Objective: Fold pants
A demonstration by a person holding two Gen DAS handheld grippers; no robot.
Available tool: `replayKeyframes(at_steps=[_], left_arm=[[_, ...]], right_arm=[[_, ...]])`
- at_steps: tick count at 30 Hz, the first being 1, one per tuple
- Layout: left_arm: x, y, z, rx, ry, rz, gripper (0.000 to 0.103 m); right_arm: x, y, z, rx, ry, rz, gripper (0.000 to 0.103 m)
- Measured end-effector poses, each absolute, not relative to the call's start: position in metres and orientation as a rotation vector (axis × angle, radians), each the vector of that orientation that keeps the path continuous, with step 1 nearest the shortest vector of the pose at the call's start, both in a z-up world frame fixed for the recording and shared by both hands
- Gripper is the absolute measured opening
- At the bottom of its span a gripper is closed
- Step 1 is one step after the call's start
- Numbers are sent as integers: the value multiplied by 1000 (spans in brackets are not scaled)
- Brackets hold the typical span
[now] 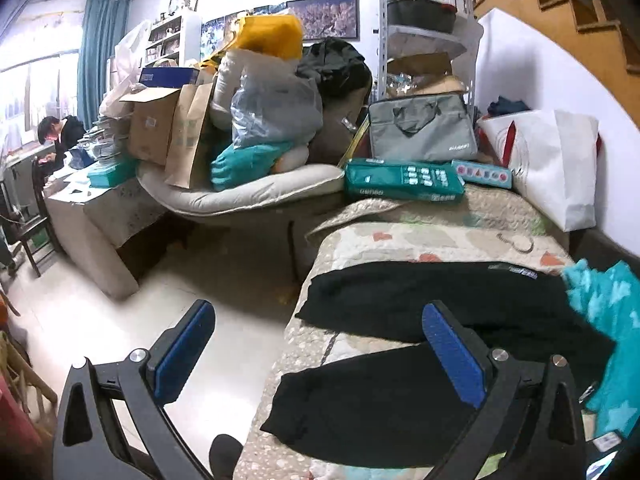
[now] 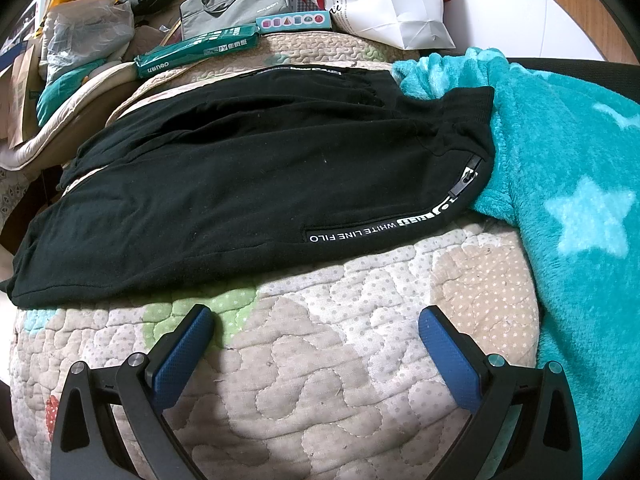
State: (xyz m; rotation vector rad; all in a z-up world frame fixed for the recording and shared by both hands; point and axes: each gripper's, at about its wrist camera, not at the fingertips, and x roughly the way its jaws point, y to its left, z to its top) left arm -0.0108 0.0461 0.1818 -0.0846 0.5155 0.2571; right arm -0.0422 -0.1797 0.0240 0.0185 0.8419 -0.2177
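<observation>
Black pants [image 2: 256,176] lie spread flat on a quilted bed cover [image 2: 320,360], waistband to the right, with a white-lettered side stripe [image 2: 380,230] along the near edge. In the left wrist view the two legs [image 1: 400,392] lie apart, ending near the bed's left edge. My left gripper [image 1: 320,312] is open and empty, held above the near leg's end. My right gripper [image 2: 316,316] is open and empty over the bare quilt, just in front of the pants' near edge.
A teal star blanket [image 2: 580,200] lies against the waistband on the right. A green packet [image 2: 196,52], a grey bag [image 2: 236,4] and a white paper bag [image 2: 388,0] stand at the bed's far end. The floor [image 1: 140,320] drops off left of the bed.
</observation>
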Motion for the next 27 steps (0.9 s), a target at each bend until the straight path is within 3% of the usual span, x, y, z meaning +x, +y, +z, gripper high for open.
replayKeyframes(at_steps=[9, 15, 21, 27], left_arm=[[3, 63, 126, -133, 633, 188, 103], [12, 87, 89, -234, 832, 120, 103], [-3, 85, 91, -186, 784, 103, 103], [7, 86, 98, -165, 853, 78, 102]], right_arm=[[-42, -180, 25, 24, 838, -220, 103], [-34, -184, 27, 49, 884, -213, 103], [0, -191, 34, 51, 1150, -170, 103], [-8, -189, 67, -23, 1182, -108, 93]])
